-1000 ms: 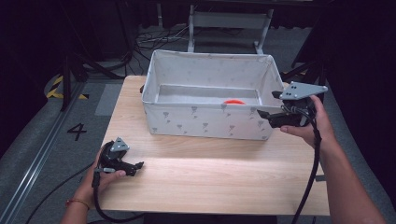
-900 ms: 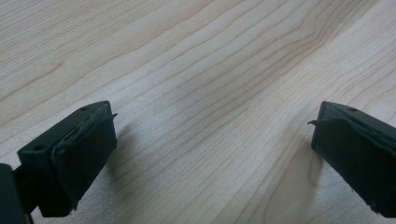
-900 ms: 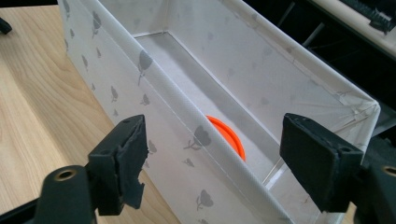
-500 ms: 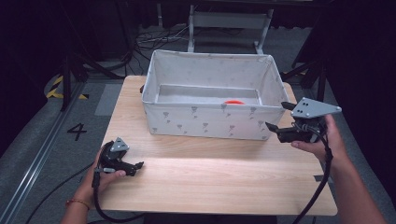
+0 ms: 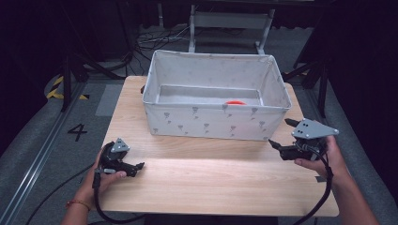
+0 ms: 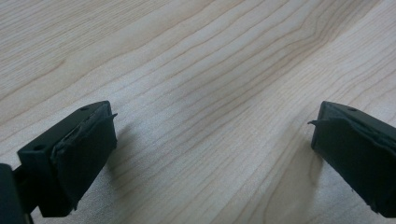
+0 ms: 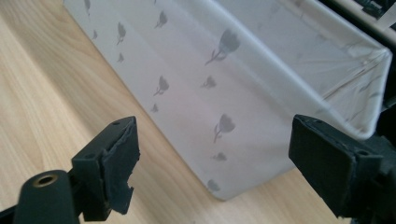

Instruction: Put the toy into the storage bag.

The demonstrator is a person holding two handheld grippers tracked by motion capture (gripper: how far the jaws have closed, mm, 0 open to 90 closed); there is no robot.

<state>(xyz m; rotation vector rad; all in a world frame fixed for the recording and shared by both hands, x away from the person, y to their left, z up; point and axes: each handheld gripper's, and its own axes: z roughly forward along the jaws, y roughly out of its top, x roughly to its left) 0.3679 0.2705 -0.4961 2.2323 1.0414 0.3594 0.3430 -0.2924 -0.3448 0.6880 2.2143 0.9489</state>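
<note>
High view: the right claw [image 5: 280,136] hangs beside the near right corner of the fabric bin [image 5: 216,123], apart from it, above the bench [image 5: 211,183]. Its jaws have just been opening and stand wide apart with nothing between them. An orange object [image 5: 234,102] lies on the bin floor against the near wall, largely hidden by it (its kind cannot be told). The left claw [image 5: 136,166] rests low over the bench near its left front corner, jaws apart and empty, well away from the bin. Judgement: the step in hand looks like a withdrawal after a drop into the bin. To do it well, keep the jaws spread, clear the soft rim without snagging it, and settle the claw on bare wood.
</note>
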